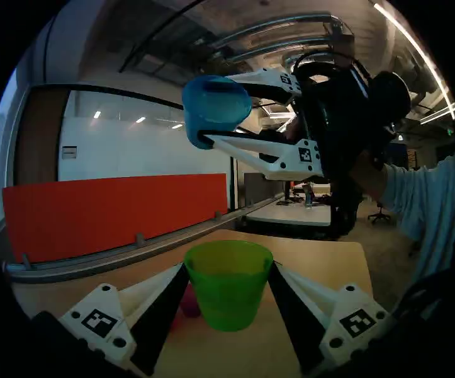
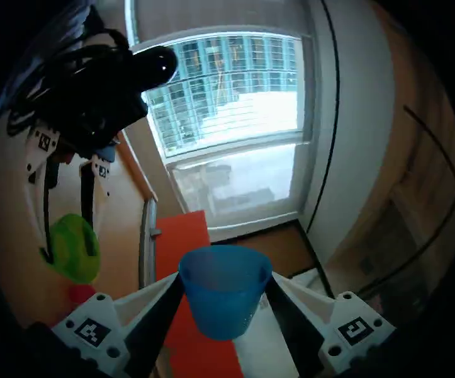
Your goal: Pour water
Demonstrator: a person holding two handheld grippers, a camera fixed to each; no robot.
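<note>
left tongs [image 1: 227, 268] hold green cup [image 1: 228, 299], orange panel [image 1: 114, 214] behind

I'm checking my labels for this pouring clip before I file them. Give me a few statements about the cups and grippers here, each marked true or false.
1. The left gripper is shut on a green cup. True.
2. The blue cup stands on the table. False: the right gripper holds it up in the air, tipped on its side.
3. In the left gripper view, the blue cup is higher than the green cup. True.
4. The partition behind the table is blue. False: it is orange.
</note>
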